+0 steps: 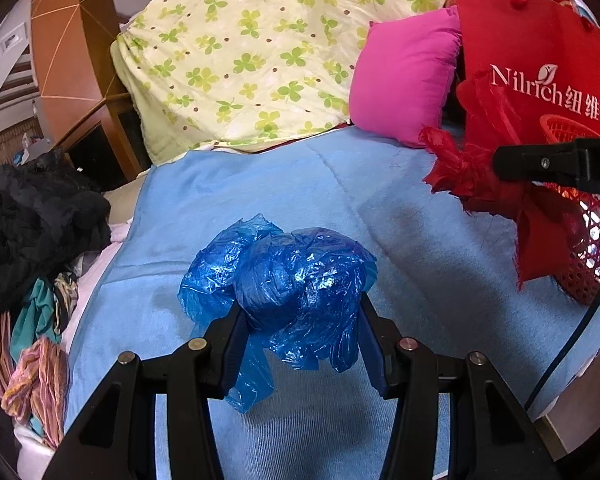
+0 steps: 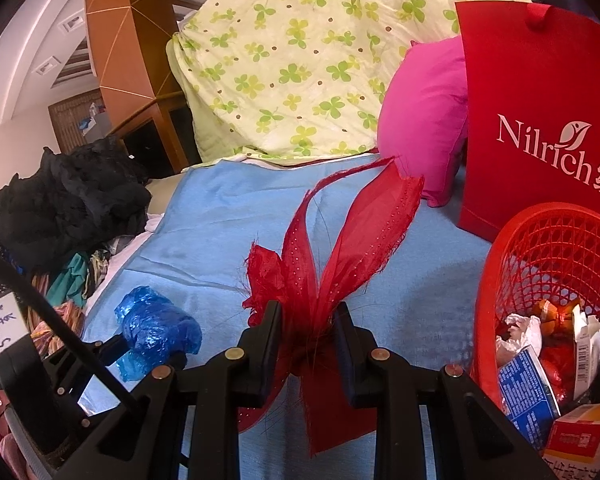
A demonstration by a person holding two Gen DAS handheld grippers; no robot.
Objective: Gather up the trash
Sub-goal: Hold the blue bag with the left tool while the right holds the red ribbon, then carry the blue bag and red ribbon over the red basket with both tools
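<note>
A: What has the left gripper got?

B: Its two fingers are pressed against either side of a crumpled blue plastic bag, bunched into a ball with loose film hanging below the fingers. It sits over the light blue blanket, toward the near middle. In the right wrist view the same blue bag shows at the near left, with the left gripper on it.

A: And the right gripper?

B: Clamped on a red ribbon bow. The fingers squeeze the knot, two long tails stand up and away from the camera, and another strip hangs down between the fingers. From the left wrist view the right gripper comes in from the right edge with the red bow bunched at its tip.

A: Where does the trash go?

B: A red plastic mesh basket stands on the blanket at the near right, just beside the bow. Inside it lie a white crumpled wrapper, a blue carton, something orange and other scraps. In the left wrist view the basket is half hidden behind the bow.

A: What lies behind?

B: A red paper bag printed "Nilrich" stands at the far right, a pink cushion just left of it, and a green clover-print quilt is heaped at the far side. A pile of dark clothes lies off the blanket's left edge.
</note>
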